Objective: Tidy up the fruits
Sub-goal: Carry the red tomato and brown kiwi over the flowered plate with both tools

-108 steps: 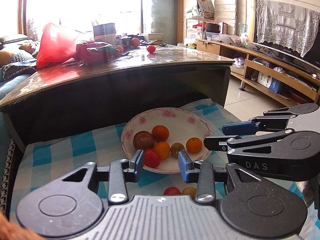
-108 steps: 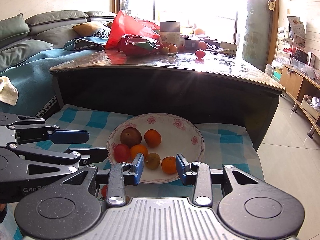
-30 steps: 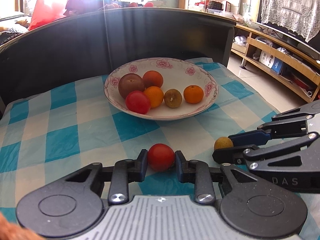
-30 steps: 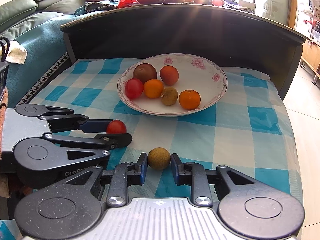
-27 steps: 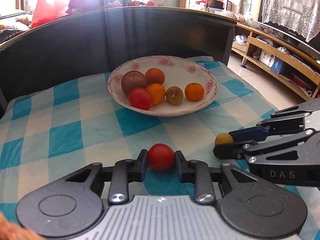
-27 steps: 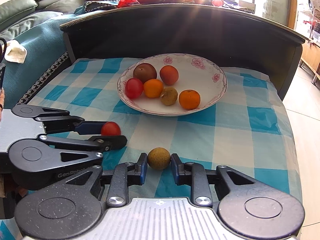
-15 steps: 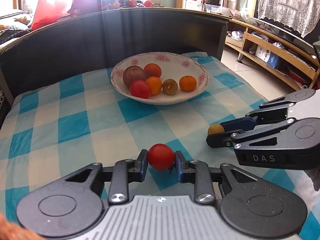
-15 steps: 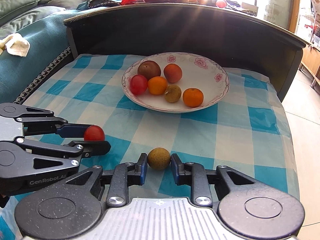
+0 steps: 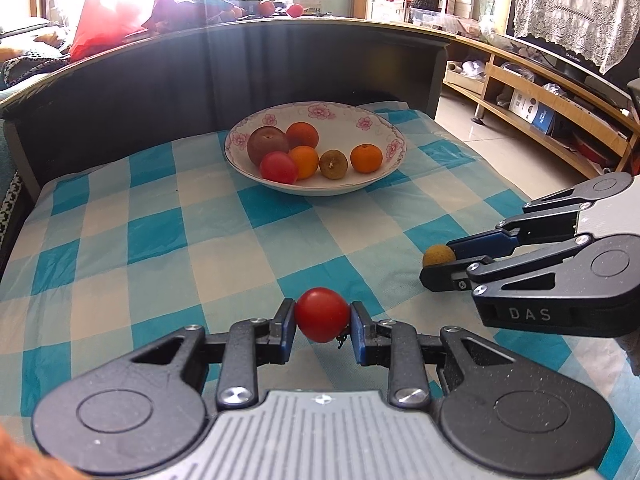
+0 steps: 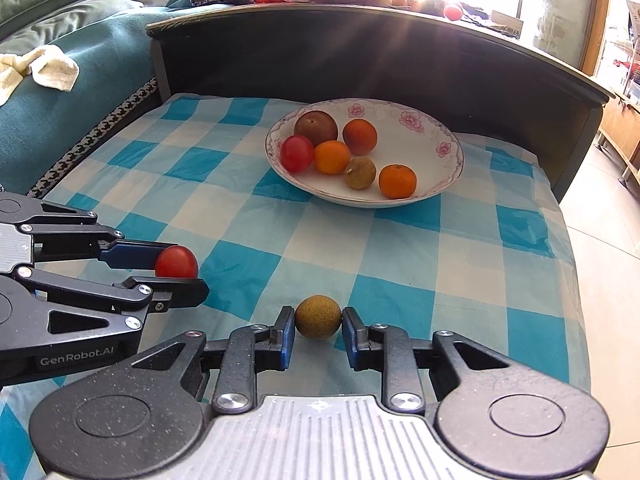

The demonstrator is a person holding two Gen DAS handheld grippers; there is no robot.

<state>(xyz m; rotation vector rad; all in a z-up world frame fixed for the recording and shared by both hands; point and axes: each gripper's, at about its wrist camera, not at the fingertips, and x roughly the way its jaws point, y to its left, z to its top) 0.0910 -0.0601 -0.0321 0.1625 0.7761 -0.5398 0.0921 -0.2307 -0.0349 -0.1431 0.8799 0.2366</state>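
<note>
A white flowered bowl [image 9: 384, 130] [image 10: 448, 140] stands at the far end of the blue-checked cloth. It holds several fruits: a brown one, a red tomato, oranges and a small tan one. My left gripper [image 9: 322, 322] [image 10: 176, 270] is shut on a red tomato [image 9: 322, 314] [image 10: 176, 262], held above the cloth well short of the bowl. My right gripper [image 10: 318, 326] [image 9: 438, 266] is shut on a small tan-brown fruit [image 10: 318, 322] [image 9: 439, 255], to the right of the left one.
A dark curved table edge [image 9: 240, 56] rises behind the cloth, with red bags [image 9: 100, 20] and more fruit on top. A teal sofa [image 10: 72, 80] lies to the left. Wooden shelves [image 9: 552, 112] and tiled floor [image 10: 600, 240] lie to the right.
Both grippers have drawn back from the bowl with their fruits still held. The left one moved farther and now sees more cloth in front of it.
</note>
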